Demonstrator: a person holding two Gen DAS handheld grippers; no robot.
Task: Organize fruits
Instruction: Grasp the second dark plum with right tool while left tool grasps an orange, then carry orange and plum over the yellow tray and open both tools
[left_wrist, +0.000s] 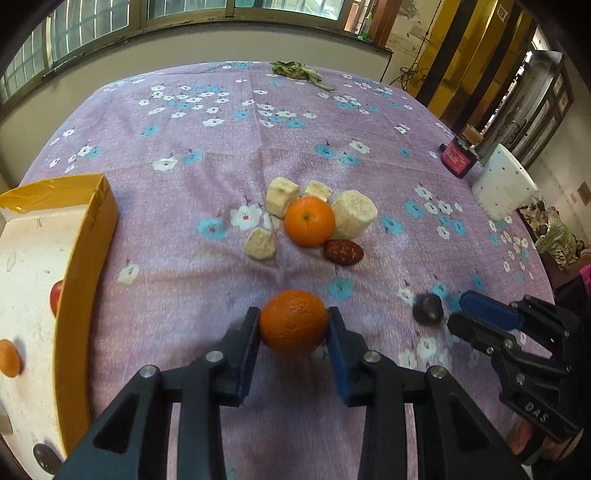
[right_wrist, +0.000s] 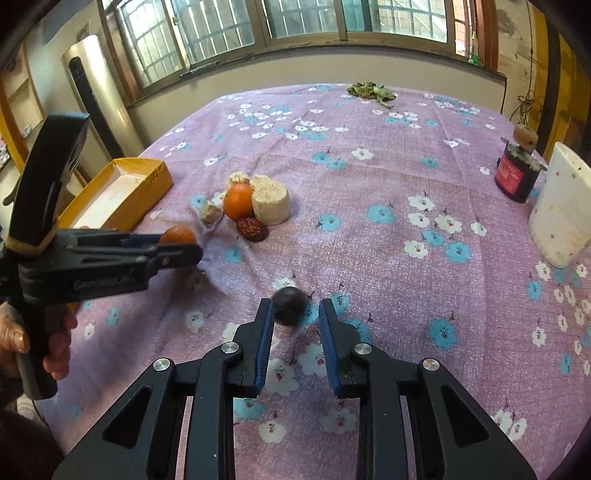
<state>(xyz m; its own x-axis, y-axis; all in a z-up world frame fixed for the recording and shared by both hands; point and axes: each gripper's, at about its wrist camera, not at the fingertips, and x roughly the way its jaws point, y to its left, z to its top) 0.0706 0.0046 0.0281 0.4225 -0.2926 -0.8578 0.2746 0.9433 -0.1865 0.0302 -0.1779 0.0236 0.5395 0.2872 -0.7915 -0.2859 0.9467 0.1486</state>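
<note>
My left gripper (left_wrist: 293, 323) is shut on an orange (left_wrist: 293, 324), held just above the purple flowered cloth; it also shows in the right wrist view (right_wrist: 177, 236). My right gripper (right_wrist: 293, 310) is open, with a small dark plum (right_wrist: 290, 304) at its fingertips, nearer the left finger; the plum also shows in the left wrist view (left_wrist: 427, 309). Further back lie a second orange (left_wrist: 309, 220), a dark red date (left_wrist: 343, 252) and several pale fruit chunks (left_wrist: 354, 214). A yellow box (left_wrist: 86, 236) at the left holds a few fruits.
A white dotted cup (right_wrist: 561, 206) and a dark jar with a red label (right_wrist: 515, 173) stand at the right edge. Dried green leaves (right_wrist: 371, 90) lie at the far side. The table ends near the window wall.
</note>
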